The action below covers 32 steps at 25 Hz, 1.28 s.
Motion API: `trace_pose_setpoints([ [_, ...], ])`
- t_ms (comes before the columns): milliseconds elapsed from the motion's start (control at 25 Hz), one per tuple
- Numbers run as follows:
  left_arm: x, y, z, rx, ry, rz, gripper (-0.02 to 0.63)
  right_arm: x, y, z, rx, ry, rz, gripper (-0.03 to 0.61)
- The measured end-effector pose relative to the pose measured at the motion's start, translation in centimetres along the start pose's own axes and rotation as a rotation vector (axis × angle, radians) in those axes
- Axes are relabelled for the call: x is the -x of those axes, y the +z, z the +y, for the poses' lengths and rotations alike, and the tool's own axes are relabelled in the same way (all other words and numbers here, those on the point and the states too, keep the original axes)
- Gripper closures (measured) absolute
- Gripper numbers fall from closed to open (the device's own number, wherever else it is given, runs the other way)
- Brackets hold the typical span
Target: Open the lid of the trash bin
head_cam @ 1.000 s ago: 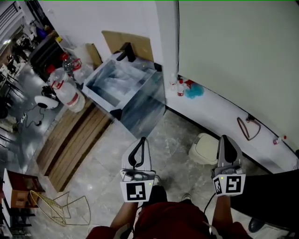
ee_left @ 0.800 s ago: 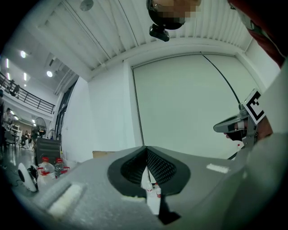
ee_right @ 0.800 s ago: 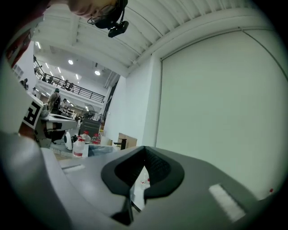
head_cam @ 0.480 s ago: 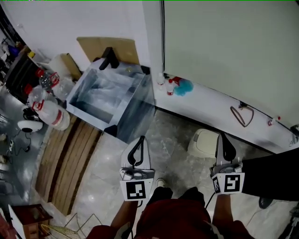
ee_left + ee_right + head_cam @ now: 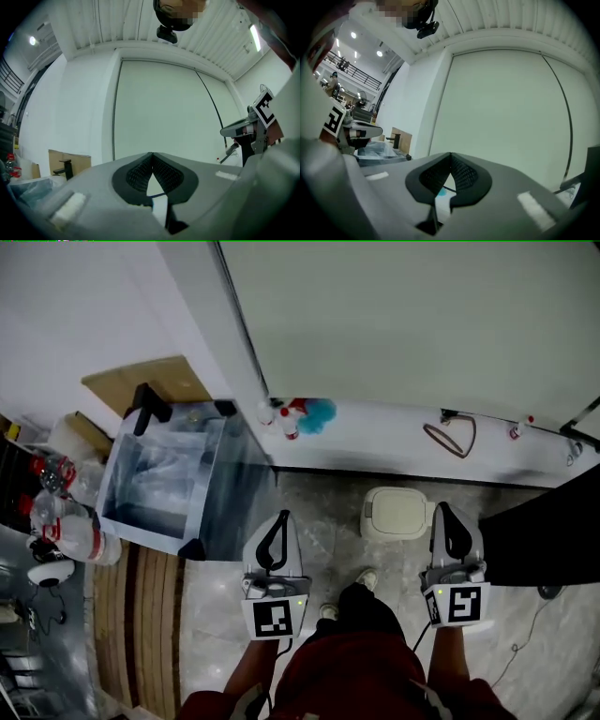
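Approach step: the trash bin stands on the floor, lid shut, near the right tongs. Both tongs, the left tongs included, are closed and empty. Next, a descent to the lid edge is required.

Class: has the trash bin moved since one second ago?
No. The trash bin still sits beside the white ledge; only the camera turned.

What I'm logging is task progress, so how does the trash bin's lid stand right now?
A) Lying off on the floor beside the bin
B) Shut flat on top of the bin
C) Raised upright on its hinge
B: the head view shows the lid lying flat and closed on the trash bin, with no opening into the bin showing.
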State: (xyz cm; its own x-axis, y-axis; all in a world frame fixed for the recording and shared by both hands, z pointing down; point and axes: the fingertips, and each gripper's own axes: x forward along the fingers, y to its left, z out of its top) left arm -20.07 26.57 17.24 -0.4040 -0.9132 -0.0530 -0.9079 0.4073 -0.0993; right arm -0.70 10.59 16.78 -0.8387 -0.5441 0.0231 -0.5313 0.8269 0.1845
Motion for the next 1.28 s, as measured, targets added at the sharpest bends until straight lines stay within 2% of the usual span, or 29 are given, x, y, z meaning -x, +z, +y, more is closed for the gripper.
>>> trace_pose_setpoints([
  [160,-4.2,0.4,-3.2,0.002,-0.076,-0.003,0.611,0.0,-1.2,-4.5,-0.041,-0.088,0.006,0.578],
  [440,-11.4,1.1,-9.0,-0.019,-0.201,-0.004,0.611,-0.7,-3.2,-11.6,-0.072,-0.193,0.03,0.578],
  [800,-18.4,-0.5,-15.9,-0.032,-0.317,0.028,0.611,-0.6,-7.6,-19.2,-0.117,-0.294,0.085,0.578],
  [1000,-20.6,-2.2,-19.4,-0.044,-0.37,0.057,0.611,-0.6,-9.5,-21.4,-0.157,-0.317,0.099,0.578],
  [1280,-21.5,-6.6,-21.7,-0.04,-0.454,0.129,0.611,-0.3,-12.1,-20.9,-0.208,-0.354,0.143,0.578],
])
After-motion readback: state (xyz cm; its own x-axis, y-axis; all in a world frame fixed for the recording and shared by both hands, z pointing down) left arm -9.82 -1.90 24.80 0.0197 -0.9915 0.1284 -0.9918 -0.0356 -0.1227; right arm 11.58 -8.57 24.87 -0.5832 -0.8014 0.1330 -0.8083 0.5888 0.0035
